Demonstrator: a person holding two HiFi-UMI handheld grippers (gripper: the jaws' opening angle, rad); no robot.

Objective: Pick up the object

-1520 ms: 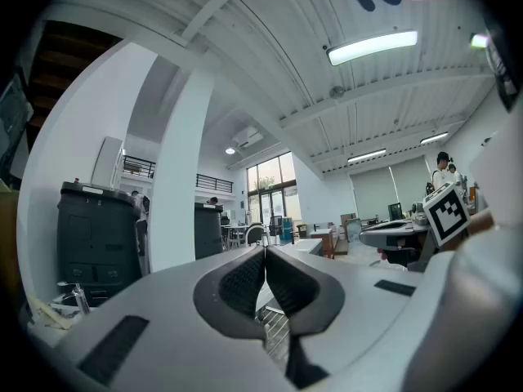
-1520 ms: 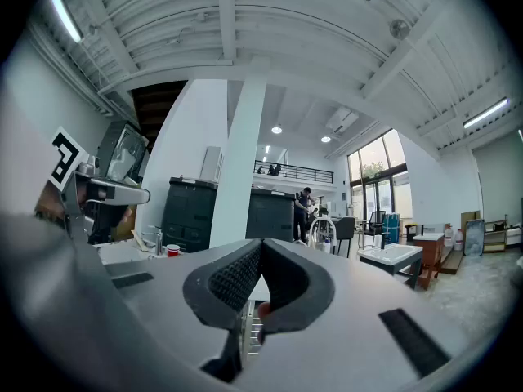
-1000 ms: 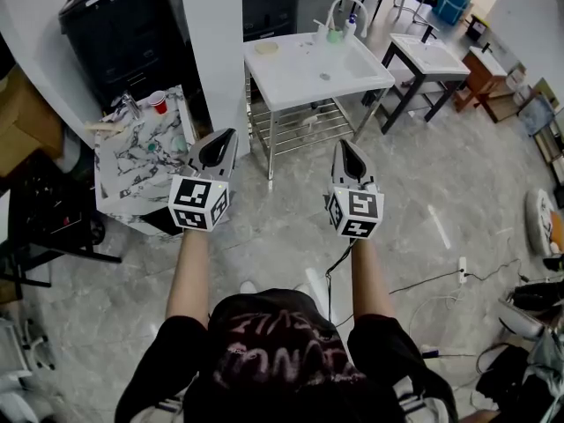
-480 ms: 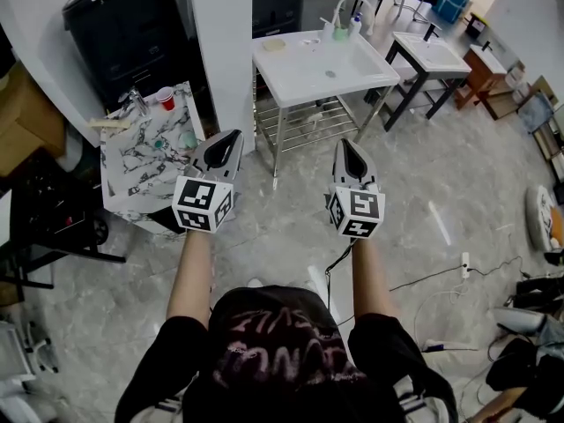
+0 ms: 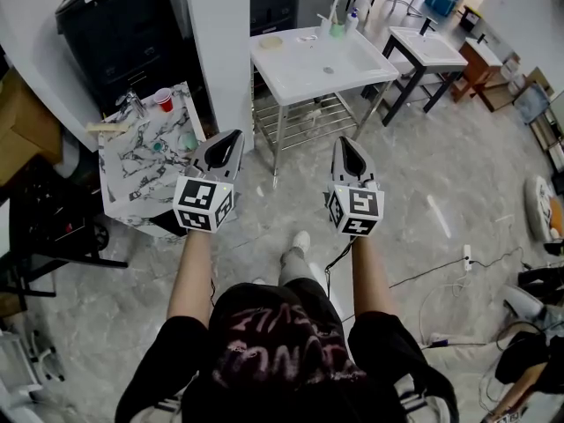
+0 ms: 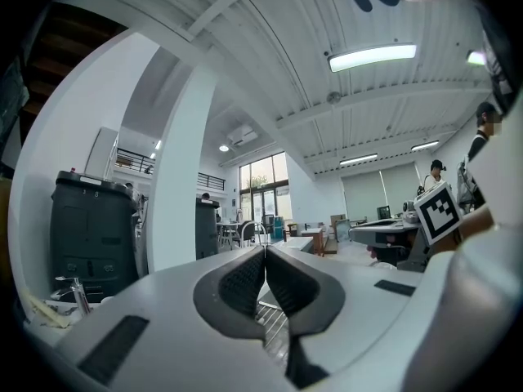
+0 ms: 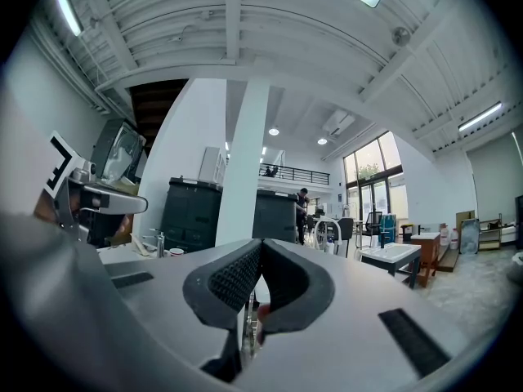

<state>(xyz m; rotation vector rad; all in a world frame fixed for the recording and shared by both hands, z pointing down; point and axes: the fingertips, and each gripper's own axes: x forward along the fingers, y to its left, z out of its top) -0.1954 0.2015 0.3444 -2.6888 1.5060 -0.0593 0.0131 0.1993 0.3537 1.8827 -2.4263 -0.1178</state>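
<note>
In the head view I hold both grippers out at chest height over the floor. My left gripper [image 5: 232, 135] and right gripper [image 5: 345, 142] are shut, pads touching, with nothing in them. The left gripper view shows its jaws [image 6: 265, 250] pressed together and empty; the right gripper view shows the same [image 7: 261, 242]. Ahead of the left gripper stands a marble-patterned sink unit [image 5: 132, 170] with a red cup [image 5: 163, 100] on it. Ahead of the right gripper is a white sink table [image 5: 291, 73] with a green container [image 5: 337, 31] by its tap.
A white pillar [image 5: 216, 42] rises between the two units, with a black cabinet [image 5: 123, 25] behind the marble one. A second white sink table [image 5: 429, 48] stands at the far right. Cables [image 5: 441, 276] trail over the floor at right. My foot [image 5: 300, 241] shows below the grippers.
The view has shifted as the person stepped forward; a foot now shows between the arms. The sink units have shifted a little in view. Both grippers stay shut.
</note>
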